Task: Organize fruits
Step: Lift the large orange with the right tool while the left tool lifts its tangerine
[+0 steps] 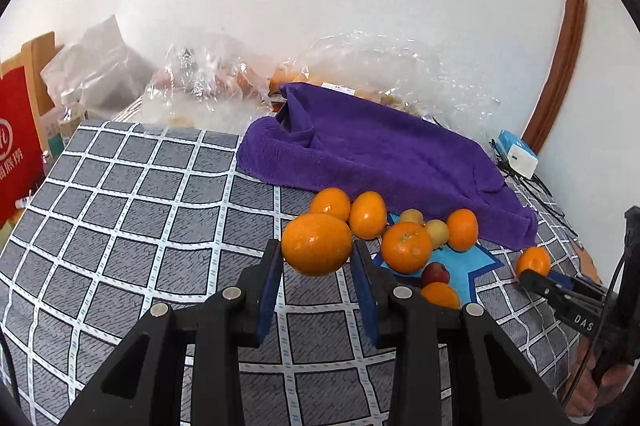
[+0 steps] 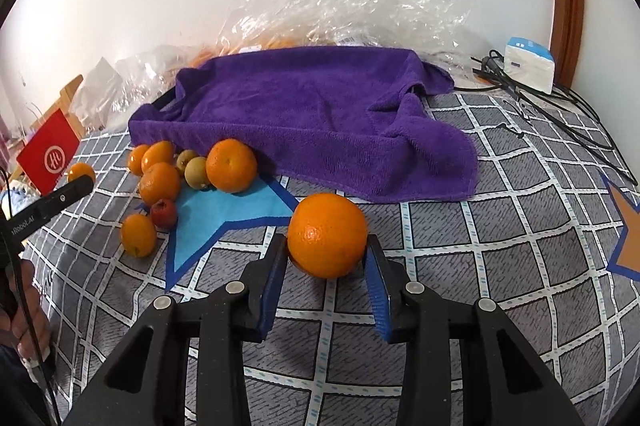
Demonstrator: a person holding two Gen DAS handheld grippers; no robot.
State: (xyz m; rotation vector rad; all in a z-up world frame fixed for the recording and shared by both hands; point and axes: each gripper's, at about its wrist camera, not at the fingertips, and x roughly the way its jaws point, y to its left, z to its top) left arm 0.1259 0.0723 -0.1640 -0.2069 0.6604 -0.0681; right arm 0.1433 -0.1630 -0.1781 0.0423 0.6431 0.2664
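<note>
Gripping one orange (image 1: 316,244) between their blue pads, the left tongs (image 1: 317,258) hang above the checked bench (image 1: 120,226); the right tongs (image 2: 327,258) clamp another orange (image 2: 327,236) near the purple towel (image 2: 304,113), beside the fruit pile (image 2: 192,169)

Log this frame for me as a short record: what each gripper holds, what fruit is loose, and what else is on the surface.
left gripper: shut on an orange
right gripper: shut on another orange
loose fruit: pile of oranges, two small greenish fruits, one small red fruit
pile location: on the blue star patch, beside the purple towel
surface: grey checked cloth
</note>
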